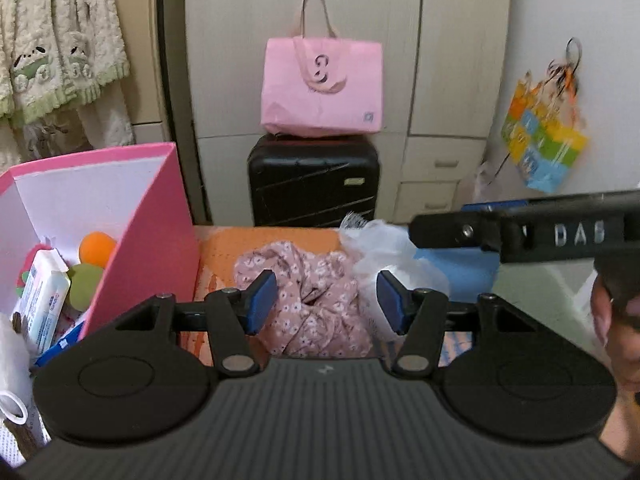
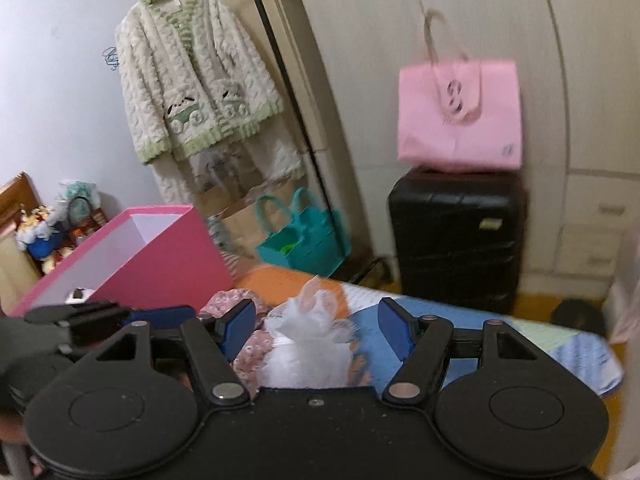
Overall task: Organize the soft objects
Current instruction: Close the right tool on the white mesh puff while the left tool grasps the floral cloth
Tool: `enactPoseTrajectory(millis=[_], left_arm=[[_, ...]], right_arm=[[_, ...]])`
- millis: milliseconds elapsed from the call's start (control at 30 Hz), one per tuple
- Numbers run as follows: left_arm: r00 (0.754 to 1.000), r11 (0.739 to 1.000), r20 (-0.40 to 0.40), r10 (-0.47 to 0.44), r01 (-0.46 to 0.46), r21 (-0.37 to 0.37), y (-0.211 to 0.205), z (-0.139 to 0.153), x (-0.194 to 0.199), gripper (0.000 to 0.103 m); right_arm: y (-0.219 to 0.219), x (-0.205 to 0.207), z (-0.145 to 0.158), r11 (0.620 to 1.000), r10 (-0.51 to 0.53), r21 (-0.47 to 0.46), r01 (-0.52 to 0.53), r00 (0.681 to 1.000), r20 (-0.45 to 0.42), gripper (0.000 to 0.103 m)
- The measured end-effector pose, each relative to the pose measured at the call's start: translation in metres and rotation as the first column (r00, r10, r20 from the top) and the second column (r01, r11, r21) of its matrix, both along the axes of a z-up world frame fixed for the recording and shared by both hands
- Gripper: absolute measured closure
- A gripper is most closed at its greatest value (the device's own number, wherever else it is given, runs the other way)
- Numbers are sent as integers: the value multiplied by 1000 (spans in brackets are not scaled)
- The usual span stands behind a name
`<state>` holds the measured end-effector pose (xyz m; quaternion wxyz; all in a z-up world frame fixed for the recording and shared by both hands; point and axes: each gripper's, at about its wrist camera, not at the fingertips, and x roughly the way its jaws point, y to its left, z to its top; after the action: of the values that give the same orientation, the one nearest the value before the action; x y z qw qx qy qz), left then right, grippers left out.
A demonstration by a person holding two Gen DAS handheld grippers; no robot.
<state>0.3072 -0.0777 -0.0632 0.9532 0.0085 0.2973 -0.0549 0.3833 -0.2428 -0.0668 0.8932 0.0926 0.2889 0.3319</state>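
left gripper [image 1: 326, 300] is hanging with fingers apart over the crumpled pink floral cloth [image 1: 308, 300] lying on the orange bedspread [image 1: 224, 248]. right gripper [image 2: 318, 332] is sitting wide apart around the white lacy fabric [image 2: 308, 352], not gripping it. open pink cardboard box [image 1: 148, 220] is standing left of the cloth.

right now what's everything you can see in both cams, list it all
floral cloth: 1, pink with white flowers, crumpled on the bed between the left fingers
white lacy fabric: 1, white, beside the floral cloth, between the right fingers
pink box: 1, pink outside, white inside, open, left on the bed
balls: 2, orange and green, inside the box
wipes pack: 1, white and blue, inside the box
pink tote: 1, on the suitcase
suitcase: 1, black, before the wardrobe
fuzzy jacket: 1, cream and green, hanging
teal bag: 1, on the floor
colourful bag: 1, hanging right
left gripper: black, blue pads, open
right gripper: same, open
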Motion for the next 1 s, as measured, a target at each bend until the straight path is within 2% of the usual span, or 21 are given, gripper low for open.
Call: enactPoseTrajectory(millis=[100, 233, 400, 567, 733, 833, 900, 967, 1000], left_arm=[[999, 999, -29, 23, -22, 29, -2, -5, 6, 48], [994, 998, -104, 24, -29, -49, 0, -14, 17, 48], [990, 993, -94, 103, -107, -41, 5, -26, 25, 48], [991, 993, -102, 84, -91, -72, 7, -34, 28, 48], [993, 995, -87, 83, -88, -51, 4, -38, 29, 47], [995, 997, -64, 71, -72, -15, 1, -42, 28, 47], [996, 997, -62, 71, -72, -11, 0, -42, 28, 51], [995, 997, -70, 68, -71, -31, 2, -41, 27, 71], [994, 996, -75, 78, -80, -35, 4, -40, 28, 74]], right_arm=[[8, 11, -9, 1000, 15, 22, -14, 998, -64, 31], [20, 20, -22, 1000, 25, 7, -24, 992, -122, 31], [21, 23, -36, 1000, 25, 6, -24, 985, -171, 44], [16, 24, -41, 999, 43, 34, -37, 982, -184, 59], [19, 18, -42, 999, 49, 10, -48, 989, -140, 69], [14, 15, -41, 999, 36, 30, -32, 991, -126, 72], [11, 11, -39, 1000, 17, 25, -15, 994, -111, 72], [8, 7, -36, 1000, -1, 18, 3, 995, -95, 73], [6, 5, -35, 1000, -9, 17, 11, 996, -89, 73]])
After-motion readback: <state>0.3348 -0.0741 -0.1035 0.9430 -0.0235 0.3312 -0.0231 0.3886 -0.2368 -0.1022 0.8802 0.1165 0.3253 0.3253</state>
